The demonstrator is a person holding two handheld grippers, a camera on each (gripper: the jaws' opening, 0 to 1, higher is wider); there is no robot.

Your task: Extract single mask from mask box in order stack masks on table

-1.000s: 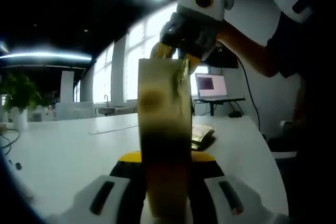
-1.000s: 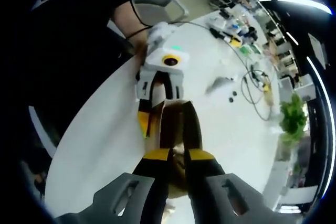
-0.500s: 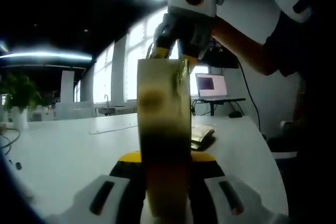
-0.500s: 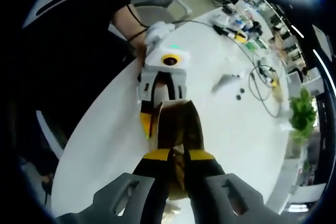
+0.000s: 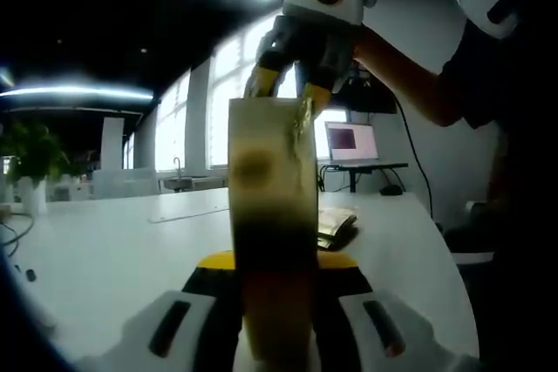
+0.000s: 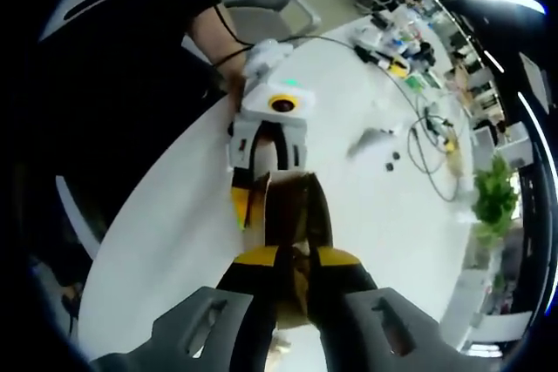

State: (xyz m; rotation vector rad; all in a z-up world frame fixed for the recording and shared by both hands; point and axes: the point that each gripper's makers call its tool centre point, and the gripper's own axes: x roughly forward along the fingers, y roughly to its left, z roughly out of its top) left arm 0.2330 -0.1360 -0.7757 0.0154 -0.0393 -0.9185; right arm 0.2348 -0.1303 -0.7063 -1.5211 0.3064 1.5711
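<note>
Mask box (image 5: 272, 215) stands upright on table (image 5: 105, 259), clamped between left gripper (image 5: 277, 302) jaws at its lower part. Right gripper (image 5: 292, 84) directly above the box, tips at its top opening. Beyond the box, to its right: small flat packet (image 5: 336, 226) on table, then laptop (image 5: 350, 141) further back. Plant (image 5: 30, 158) far left of the box. In right gripper view, cables (image 6: 423, 145) lie on table right of the box (image 6: 292, 215), well apart.

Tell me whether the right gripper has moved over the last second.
Yes, slightly. In the left gripper view, the right gripper rose at the mask box top against the laptop, then dipped partway back.
</note>
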